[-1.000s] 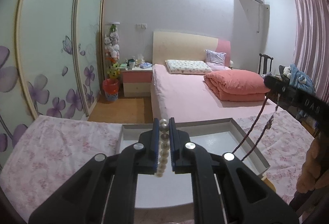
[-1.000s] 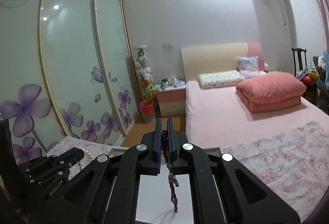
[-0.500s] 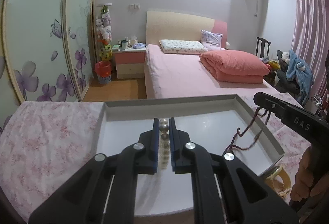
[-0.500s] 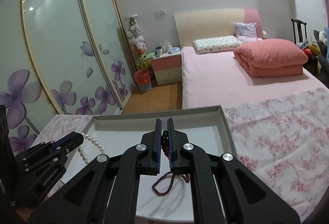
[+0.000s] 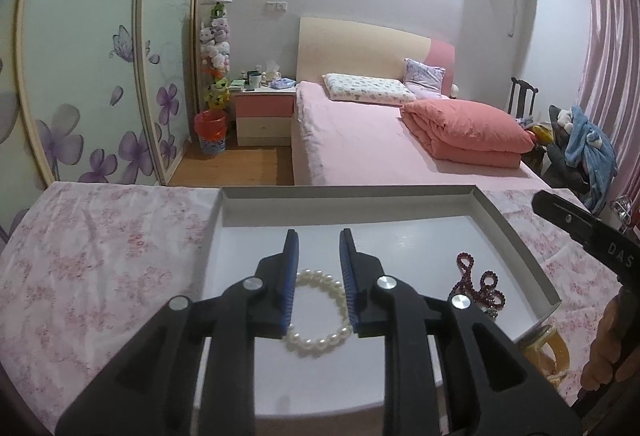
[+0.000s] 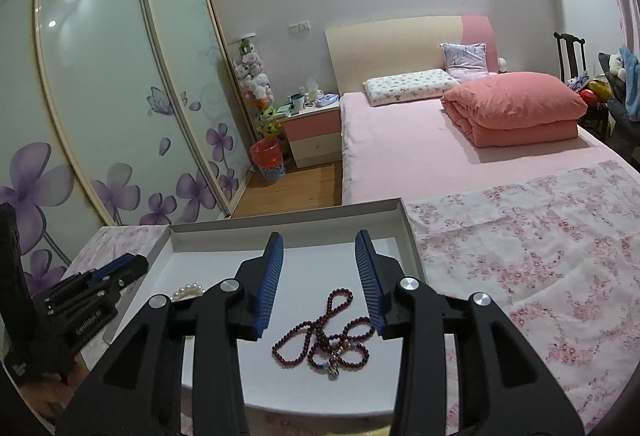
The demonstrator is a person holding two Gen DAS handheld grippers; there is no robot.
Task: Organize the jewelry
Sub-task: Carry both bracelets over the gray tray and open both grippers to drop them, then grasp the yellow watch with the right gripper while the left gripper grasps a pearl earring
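A white pearl bracelet (image 5: 318, 310) lies flat on the floor of a shallow white box (image 5: 516, 240). My left gripper (image 5: 319, 236) hovers just over it, its jaws opening, pads clear of the pearls. A dark red bead necklace (image 6: 326, 336) lies in a loose heap in the same box (image 6: 412, 236). My right gripper (image 6: 319, 238) is above it with jaws opening and nothing pressed between them. The bead necklace (image 5: 478, 286) also shows in the left wrist view, and the pearl bracelet (image 6: 188, 291) peeks out in the right wrist view.
The box rests on a pink floral cloth (image 5: 100, 256). A yellowish bangle (image 5: 550, 350) lies by the box's near right corner. Beyond are a pink bed (image 5: 380, 140), a wardrobe with flower-printed doors (image 6: 120, 96) and a nightstand (image 5: 264, 112).
Both grippers came down into the box and opened. The pearl bracelet dropped from the left jaws and the red bead necklace from the right jaws; both now lie on the box floor.
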